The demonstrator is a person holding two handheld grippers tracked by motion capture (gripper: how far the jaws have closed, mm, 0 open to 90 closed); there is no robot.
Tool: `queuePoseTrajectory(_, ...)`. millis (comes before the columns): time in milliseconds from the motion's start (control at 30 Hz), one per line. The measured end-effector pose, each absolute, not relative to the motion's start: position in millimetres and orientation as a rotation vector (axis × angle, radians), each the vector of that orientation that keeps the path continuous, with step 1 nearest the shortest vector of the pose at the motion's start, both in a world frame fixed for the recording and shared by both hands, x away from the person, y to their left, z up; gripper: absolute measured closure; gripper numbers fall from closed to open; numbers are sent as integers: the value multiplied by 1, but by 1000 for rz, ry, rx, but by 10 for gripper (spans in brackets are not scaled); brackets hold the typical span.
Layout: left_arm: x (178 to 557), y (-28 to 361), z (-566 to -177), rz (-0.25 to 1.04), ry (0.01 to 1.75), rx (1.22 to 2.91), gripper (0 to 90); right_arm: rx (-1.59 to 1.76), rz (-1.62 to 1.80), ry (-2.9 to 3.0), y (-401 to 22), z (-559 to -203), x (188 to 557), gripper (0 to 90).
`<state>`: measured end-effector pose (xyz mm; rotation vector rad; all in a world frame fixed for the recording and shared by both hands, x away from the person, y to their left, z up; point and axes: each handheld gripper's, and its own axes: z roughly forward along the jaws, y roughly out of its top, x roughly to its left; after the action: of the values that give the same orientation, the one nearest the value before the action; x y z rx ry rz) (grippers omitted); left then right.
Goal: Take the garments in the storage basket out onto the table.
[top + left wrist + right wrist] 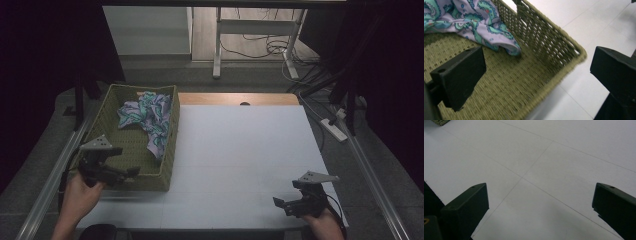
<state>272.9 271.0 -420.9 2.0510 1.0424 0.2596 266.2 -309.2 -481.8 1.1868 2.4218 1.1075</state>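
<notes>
Here's the patterned cloth, lilac with teal swirls, crumpled in the far half of the woven basket and draped up against its right wall; the folds bury most of the print, and in the left gripper view the cloth is cut off by the top and left edges of the frame. The basket sits at the left edge of the white table, its far rim dim and hard to read. The left gripper hangs over the near end of the basket, jaws spread wide with nothing between them, and its own view shows one jaw above the woven floor and the other out over the table past the near corner of the basket, clear of the cloth. Over at the near right, well apart from the basket, the right gripper hovers low over bare table, jaws likewise wide apart and empty. The floor beyond the table is murky, with cables just visible.
</notes>
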Motion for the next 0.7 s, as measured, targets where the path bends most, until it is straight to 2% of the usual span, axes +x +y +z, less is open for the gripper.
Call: queuePoseTrajectory(700, 374, 266, -428, 237, 1116, 2074, 0, 1194, 1114, 2426, -310, -482, 267, 6)
